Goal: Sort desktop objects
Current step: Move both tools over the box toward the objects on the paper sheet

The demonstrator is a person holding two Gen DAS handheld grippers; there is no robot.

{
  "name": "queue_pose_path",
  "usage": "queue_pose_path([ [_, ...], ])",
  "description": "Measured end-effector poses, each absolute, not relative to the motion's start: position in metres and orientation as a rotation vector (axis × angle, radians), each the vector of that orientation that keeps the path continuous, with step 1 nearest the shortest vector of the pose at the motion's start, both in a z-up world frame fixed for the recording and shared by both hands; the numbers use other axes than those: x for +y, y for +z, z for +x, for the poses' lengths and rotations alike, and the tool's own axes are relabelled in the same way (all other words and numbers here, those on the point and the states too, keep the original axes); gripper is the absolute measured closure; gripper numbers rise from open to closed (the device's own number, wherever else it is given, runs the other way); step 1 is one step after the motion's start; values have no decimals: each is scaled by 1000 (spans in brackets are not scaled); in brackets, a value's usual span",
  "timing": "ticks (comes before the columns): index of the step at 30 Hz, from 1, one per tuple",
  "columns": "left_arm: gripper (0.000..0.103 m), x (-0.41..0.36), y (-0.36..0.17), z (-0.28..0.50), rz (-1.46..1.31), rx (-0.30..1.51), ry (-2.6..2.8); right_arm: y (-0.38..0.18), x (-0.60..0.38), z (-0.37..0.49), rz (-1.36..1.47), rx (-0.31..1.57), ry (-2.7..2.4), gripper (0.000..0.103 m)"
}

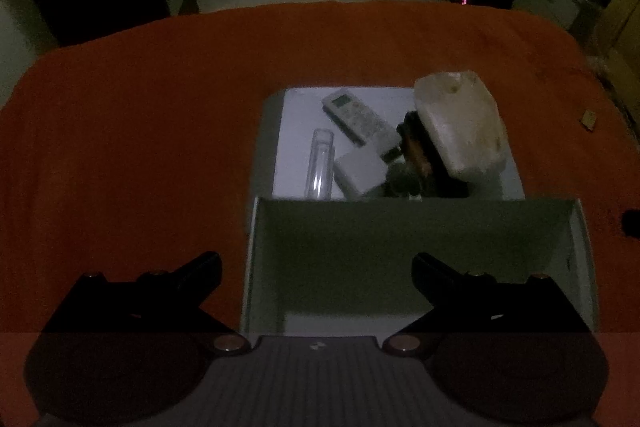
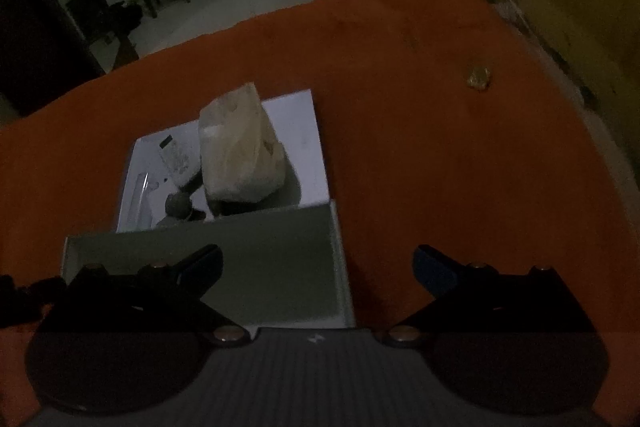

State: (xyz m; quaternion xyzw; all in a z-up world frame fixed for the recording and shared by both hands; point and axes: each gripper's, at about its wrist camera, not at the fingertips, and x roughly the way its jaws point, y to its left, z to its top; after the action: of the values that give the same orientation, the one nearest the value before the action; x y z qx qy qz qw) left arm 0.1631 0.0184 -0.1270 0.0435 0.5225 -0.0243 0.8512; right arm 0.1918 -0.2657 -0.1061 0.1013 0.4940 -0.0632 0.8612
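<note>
Desktop objects, gathered: a white rectangular remote control with a small screen [image 1: 356, 115], a clear plastic tube [image 1: 320, 163], a white boxy adapter-like block [image 1: 358, 173], a dark, brown-edged item too dim to identify [image 1: 416, 147], and a bulky translucent plastic bag of pale contents [image 1: 460, 123]. All lie inside an open white cardboard box [image 1: 288, 131], the bag propped on the dark item and rising above the far rim. The box sits on a table under an orange cloth [image 1: 140, 127]; its grey-looking near flap [image 1: 400, 251] stands up towards the cameras and hides the front of the interior. The grouping suggests the box serves as the collecting bin, with sorting largely done.

One small yellowish object [image 2: 478, 78] lies loose on the cloth, well apart from the box on its right; probably the last item to collect.

Left hand-held gripper [image 1: 316, 267]: fingers spread wide, empty, hovering before the flap.

Right hand-held gripper [image 2: 318, 263]: fingers spread wide, empty, touching nothing, over the box's near right corner.
</note>
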Motion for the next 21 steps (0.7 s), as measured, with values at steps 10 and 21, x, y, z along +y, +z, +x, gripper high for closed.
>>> queue_pose_path([
  [10,0,22,-133,223,17,1102,-78,-79,-253,259,111,970,-84,0],
  [21,0,7,-133,259,252,970,-159,-108,-234,328,120,927,55,0],
])
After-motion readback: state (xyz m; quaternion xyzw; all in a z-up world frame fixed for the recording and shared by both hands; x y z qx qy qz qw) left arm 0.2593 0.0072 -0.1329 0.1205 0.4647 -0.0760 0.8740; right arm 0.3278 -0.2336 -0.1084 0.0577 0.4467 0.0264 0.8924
